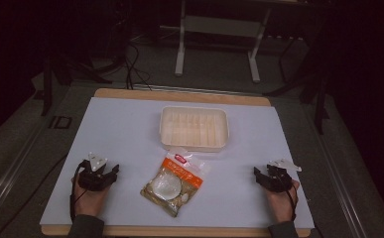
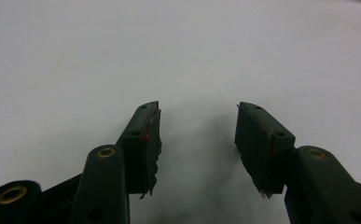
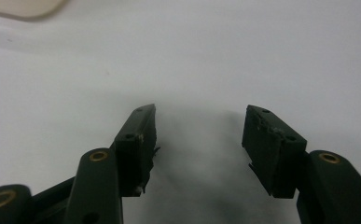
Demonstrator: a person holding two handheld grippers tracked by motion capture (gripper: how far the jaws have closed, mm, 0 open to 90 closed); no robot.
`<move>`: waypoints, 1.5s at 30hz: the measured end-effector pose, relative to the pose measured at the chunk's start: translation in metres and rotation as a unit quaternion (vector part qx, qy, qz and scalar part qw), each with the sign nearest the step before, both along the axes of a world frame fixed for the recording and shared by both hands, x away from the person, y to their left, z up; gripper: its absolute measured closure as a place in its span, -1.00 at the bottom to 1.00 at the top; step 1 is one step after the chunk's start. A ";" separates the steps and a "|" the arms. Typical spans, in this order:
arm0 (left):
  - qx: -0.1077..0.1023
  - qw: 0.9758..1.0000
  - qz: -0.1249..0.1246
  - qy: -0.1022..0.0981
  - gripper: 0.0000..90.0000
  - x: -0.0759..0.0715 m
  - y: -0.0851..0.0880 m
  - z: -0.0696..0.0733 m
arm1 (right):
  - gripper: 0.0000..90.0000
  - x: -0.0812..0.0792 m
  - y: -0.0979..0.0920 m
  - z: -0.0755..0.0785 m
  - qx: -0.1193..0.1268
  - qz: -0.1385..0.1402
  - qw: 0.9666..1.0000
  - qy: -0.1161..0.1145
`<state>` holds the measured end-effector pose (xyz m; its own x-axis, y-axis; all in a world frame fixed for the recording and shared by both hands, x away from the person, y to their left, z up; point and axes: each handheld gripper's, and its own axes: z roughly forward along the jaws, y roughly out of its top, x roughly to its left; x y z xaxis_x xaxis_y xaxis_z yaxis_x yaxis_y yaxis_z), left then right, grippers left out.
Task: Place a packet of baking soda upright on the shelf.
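A clear snack bag (image 1: 174,181) with an orange label lies flat on the white sheet near the front middle. Just behind it stands a cream plastic tray (image 1: 193,128) with a ribbed floor and nothing in it. My left gripper (image 1: 114,171) rests on the sheet to the left of the bag, held in a hand, its jaws apart. My right gripper (image 1: 257,173) rests to the right of the bag, also open. The left gripper (image 2: 197,112) has bare white sheet between its jaws. So does the right gripper (image 3: 200,114), and the tray's corner (image 3: 24,7) shows at that view's top left.
The white sheet (image 1: 120,129) covers a wooden table top (image 1: 179,95) whose edge shows at the back and front. Beyond the table stand a white frame's legs (image 1: 180,49) and cables on a dark floor. Bare sheet lies on both sides of the tray.
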<state>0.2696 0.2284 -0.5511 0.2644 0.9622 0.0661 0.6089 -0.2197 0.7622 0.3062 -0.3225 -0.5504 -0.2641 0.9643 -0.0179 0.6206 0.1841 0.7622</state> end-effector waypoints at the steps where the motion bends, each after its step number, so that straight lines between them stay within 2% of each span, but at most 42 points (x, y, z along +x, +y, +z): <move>1: 0.000 1.000 0.000 0.000 0.14 0.000 0.000 0.000 | -0.02 0.000 0.000 0.000 0.000 0.000 1.000 0.000; 4: 0.006 1.000 -0.015 -0.002 0.18 -0.001 -0.002 0.000 | -0.01 -0.002 -0.001 0.001 0.026 0.006 1.000 -0.002; 10: -0.008 1.000 -0.022 -0.004 0.20 -0.001 0.000 -0.001 | -0.03 -0.003 0.002 0.003 0.031 0.018 0.999 -0.005; 19: 0.000 1.000 -0.028 -0.005 0.20 -0.002 -0.002 -0.001 | -0.04 0.003 0.018 0.003 0.030 0.063 0.998 -0.004; 20: -0.003 1.000 -0.028 -0.006 0.20 -0.002 -0.001 -0.001 | -0.04 0.003 0.023 0.005 0.036 0.077 0.996 -0.005; 23: -0.004 1.000 -0.028 -0.006 0.20 -0.002 -0.001 -0.001 | -0.04 0.005 0.028 0.007 0.035 0.091 0.995 -0.008; 28: -0.003 1.000 -0.030 -0.005 0.20 -0.002 -0.002 -0.002 | -0.04 0.010 0.037 0.011 0.050 0.112 0.992 -0.009; 34: -0.003 1.000 -0.031 -0.004 0.19 -0.002 -0.002 -0.002 | -0.05 0.017 0.052 0.011 0.044 0.139 0.989 -0.003; 35: -0.003 0.999 -0.032 -0.004 0.20 -0.002 -0.001 -0.002 | -0.05 0.020 0.058 0.010 0.045 0.150 0.988 -0.001; 38: -0.004 0.999 -0.032 -0.004 0.21 -0.002 -0.001 -0.002 | -0.06 0.022 0.064 0.010 0.045 0.159 0.986 0.001; 42: -0.005 0.999 -0.032 -0.005 0.21 -0.002 -0.001 -0.001 | -0.07 0.028 0.079 0.010 0.053 0.187 0.981 0.004; 45: -0.006 1.000 -0.031 -0.005 0.21 -0.002 -0.001 -0.001 | -0.07 0.030 0.084 0.010 0.056 0.195 0.979 0.006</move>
<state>0.2678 0.2275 -0.5525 0.3221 0.9449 0.0587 0.5865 -0.2478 0.7711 0.3367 -0.2384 -0.5407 -0.6128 0.7854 0.0877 0.5282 0.3245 0.7846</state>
